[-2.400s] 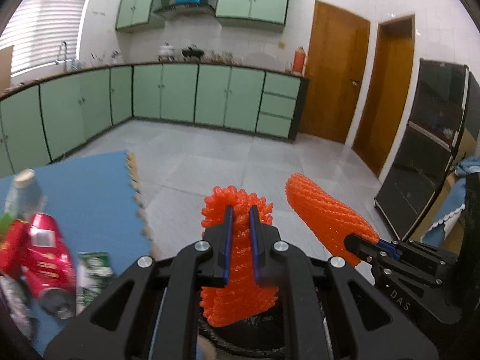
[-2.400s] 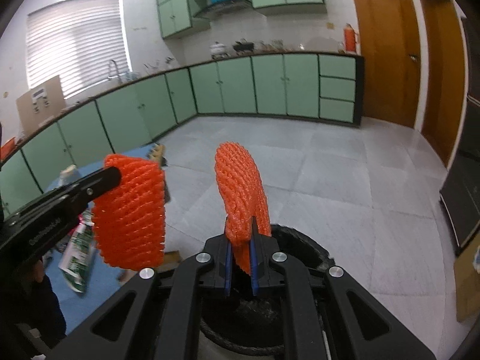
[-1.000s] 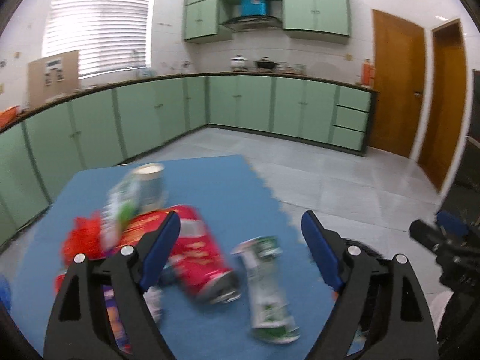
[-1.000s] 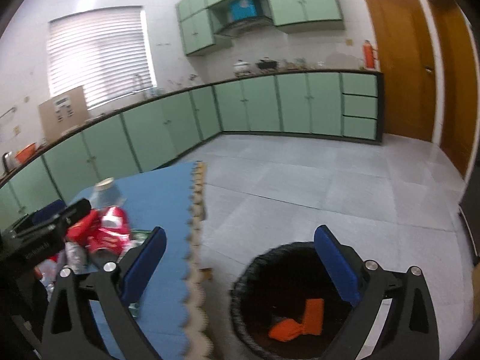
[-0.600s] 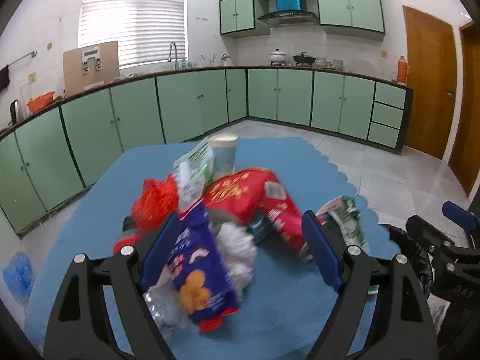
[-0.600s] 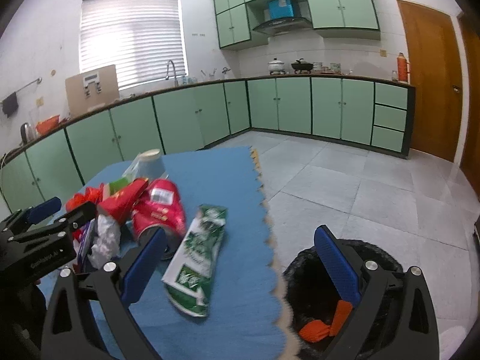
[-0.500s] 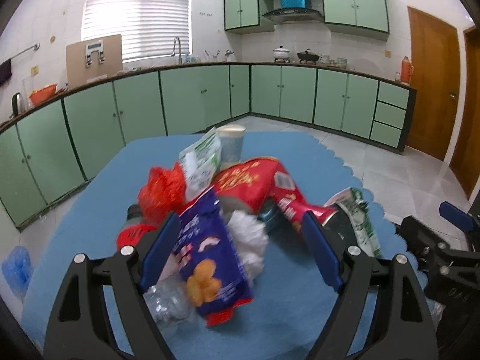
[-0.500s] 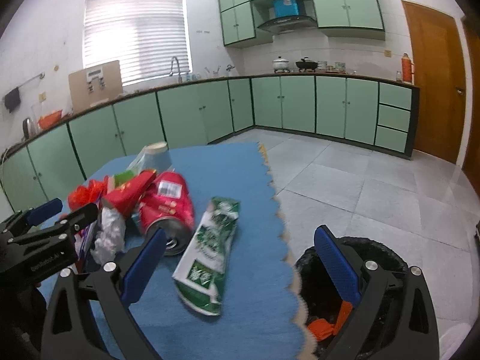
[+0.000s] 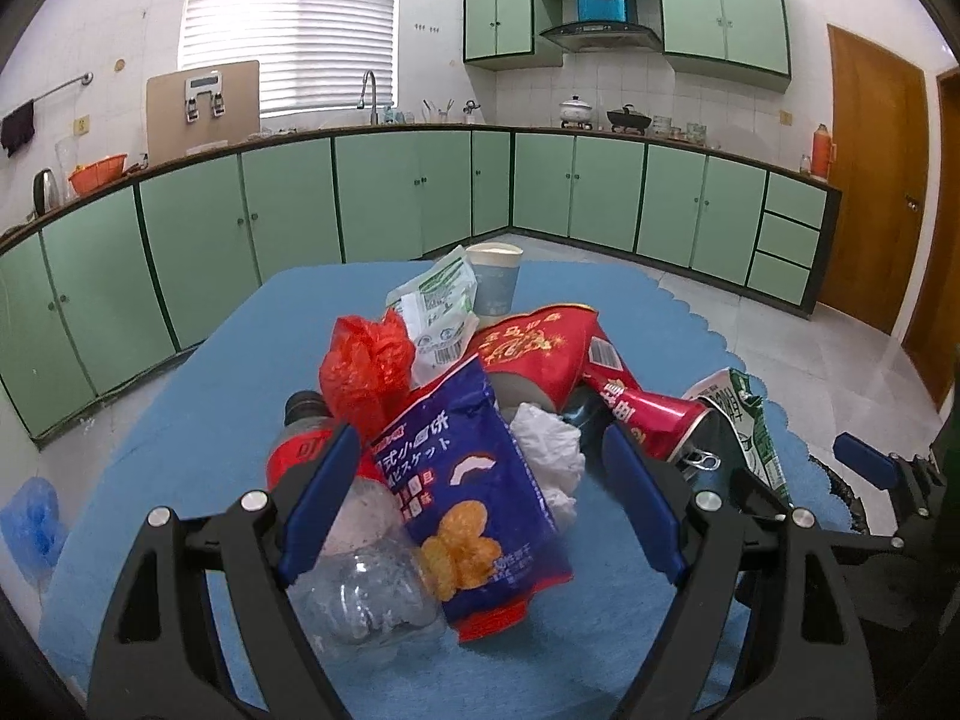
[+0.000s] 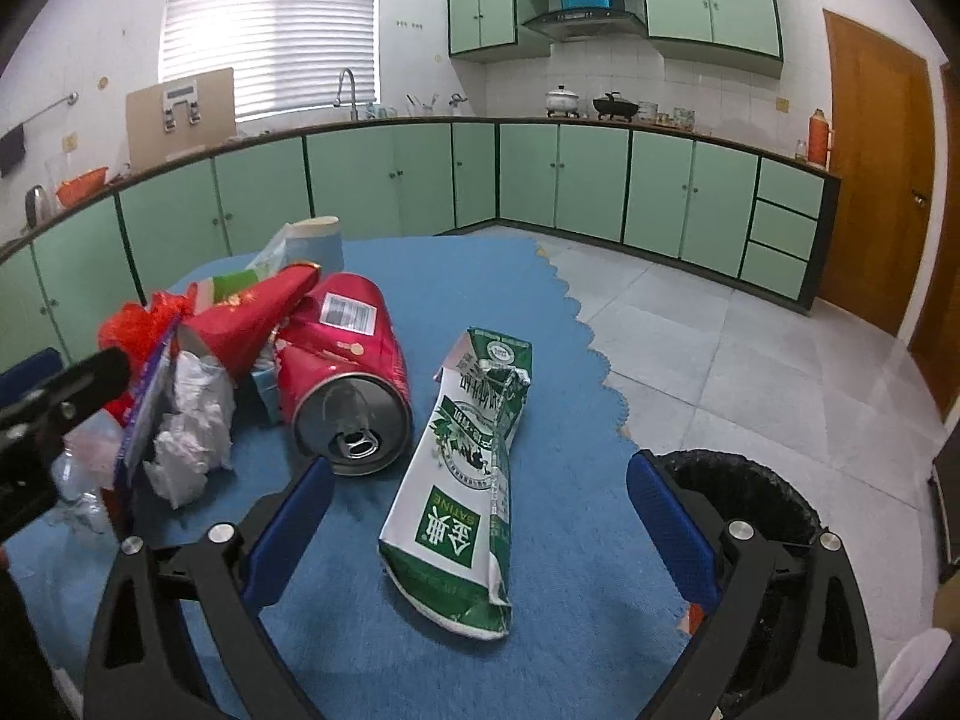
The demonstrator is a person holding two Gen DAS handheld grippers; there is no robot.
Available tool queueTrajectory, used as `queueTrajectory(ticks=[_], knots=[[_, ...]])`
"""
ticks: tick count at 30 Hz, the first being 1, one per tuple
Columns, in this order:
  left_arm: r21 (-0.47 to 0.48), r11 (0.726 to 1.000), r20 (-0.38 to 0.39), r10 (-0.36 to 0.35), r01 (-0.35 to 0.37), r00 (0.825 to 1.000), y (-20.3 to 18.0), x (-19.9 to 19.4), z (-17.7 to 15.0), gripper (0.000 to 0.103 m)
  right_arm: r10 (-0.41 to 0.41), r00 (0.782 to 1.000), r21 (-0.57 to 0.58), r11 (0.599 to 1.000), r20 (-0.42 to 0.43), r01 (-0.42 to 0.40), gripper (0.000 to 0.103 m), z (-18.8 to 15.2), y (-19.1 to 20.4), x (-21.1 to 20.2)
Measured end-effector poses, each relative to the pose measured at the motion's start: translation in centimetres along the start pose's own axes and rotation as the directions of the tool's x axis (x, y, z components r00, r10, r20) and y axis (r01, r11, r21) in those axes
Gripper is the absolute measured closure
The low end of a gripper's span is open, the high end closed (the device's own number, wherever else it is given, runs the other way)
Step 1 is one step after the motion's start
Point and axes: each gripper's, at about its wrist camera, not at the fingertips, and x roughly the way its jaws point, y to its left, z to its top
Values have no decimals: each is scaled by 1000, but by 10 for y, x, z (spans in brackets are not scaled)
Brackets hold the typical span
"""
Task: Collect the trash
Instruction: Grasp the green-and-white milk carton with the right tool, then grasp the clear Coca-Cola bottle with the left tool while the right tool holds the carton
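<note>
A pile of trash lies on a blue mat [image 9: 198,414]. My left gripper [image 9: 480,504] is open and empty, its jaws either side of a blue snack bag [image 9: 474,492]. Under the bag lie a clear plastic bottle [image 9: 366,594] and a crumpled white tissue [image 9: 549,456]. My right gripper [image 10: 477,534] is open and empty, hovering over a flattened green-and-white carton [image 10: 474,468]. A red can [image 10: 351,372] lies left of the carton. A black-lined bin [image 10: 756,510] stands at the mat's right edge, with an orange piece showing inside.
The pile also holds a red plastic bag [image 9: 363,366], a red paper cone [image 9: 528,348], a white-green wrapper [image 9: 441,312] and a paper cup [image 9: 495,282]. Green cabinets [image 9: 420,198] line the far walls. Grey tiled floor [image 10: 750,330] lies to the right.
Both grippers let go of orange foam nets over the bin and opened. They then swung left to the trash pile and have drawn closer to it.
</note>
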Motion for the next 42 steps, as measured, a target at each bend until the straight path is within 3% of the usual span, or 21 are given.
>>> queueTrajectory(ticks=[10, 17, 29, 42], knots=[[-13, 1000, -4, 6, -6, 1000, 12, -1, -8, 23, -29, 996, -21, 999, -82, 27, 26, -1, 4, 18], [-16, 999, -10, 29, -29, 1000, 21, -10, -18, 23, 5, 990, -4, 1000, -144, -6, 57, -4, -2, 29], [-67, 992, -71, 100, -104, 993, 44, -5, -34, 23, 8, 992, -6, 1000, -128, -8, 61, -5, -4, 25], [-128, 985, -151, 95, -115, 984, 62, 23, -41, 23, 8, 992, -21, 1000, -126, -11, 61, -4, -3, 25]])
